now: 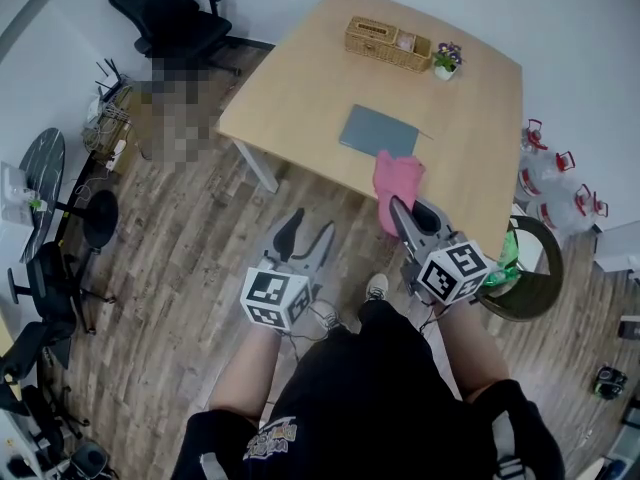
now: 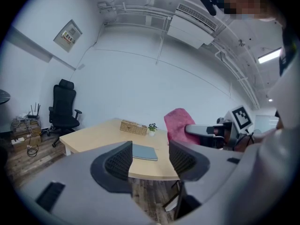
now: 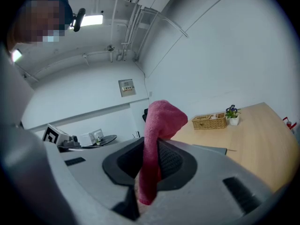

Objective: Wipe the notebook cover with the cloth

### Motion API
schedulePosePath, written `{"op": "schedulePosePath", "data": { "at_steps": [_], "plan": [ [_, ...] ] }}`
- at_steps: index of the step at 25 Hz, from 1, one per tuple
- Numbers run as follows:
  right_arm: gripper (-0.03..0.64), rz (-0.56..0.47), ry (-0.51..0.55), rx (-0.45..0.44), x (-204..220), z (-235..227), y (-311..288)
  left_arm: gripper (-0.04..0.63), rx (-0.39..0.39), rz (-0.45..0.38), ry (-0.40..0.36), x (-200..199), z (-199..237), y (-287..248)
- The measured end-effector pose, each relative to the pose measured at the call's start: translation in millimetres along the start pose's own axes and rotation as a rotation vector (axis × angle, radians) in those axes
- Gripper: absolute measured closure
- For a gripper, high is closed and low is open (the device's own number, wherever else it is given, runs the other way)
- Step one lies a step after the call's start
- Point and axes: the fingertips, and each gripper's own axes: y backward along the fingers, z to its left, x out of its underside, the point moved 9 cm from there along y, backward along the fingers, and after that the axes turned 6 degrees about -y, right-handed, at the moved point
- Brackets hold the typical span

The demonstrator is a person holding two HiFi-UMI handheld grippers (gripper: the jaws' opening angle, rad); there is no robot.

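A grey notebook [image 1: 378, 131] lies flat on the light wooden table [image 1: 300, 88], near its front edge; it also shows in the left gripper view as the notebook [image 2: 145, 152]. My right gripper [image 1: 400, 211] is shut on a pink cloth [image 1: 397, 180], which hangs folded over the jaws just in front of the table edge. In the right gripper view the cloth [image 3: 157, 139] fills the gap between the pads. My left gripper [image 1: 305, 236] stands open over the wooden floor, short of the table, with nothing between its fingers. In its own view the left gripper [image 2: 150, 159] frames the notebook.
A wicker basket [image 1: 386, 43] and a small potted plant [image 1: 446, 60] sit at the table's far side. A black office chair [image 1: 170, 13] stands at the far left. Water jugs [image 1: 555, 183] and a round bin [image 1: 532, 268] stand to the right. Several stools [image 1: 60, 238] line the left.
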Motion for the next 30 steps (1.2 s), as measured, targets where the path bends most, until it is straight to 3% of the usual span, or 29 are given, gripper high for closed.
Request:
{"op": "schedulePosePath", "data": {
  "at_steps": [13,30],
  "plan": [
    [0.546,0.016,-0.035,-0.002,-12,-47,-47,0.373,-0.013,0.049,0.017,-2,26,-49],
    [0.546,0.008,-0.072,0.010,-63,-179,-110,0.377,-0.034,0.129,0.028,-19,48,-190]
  ]
}}
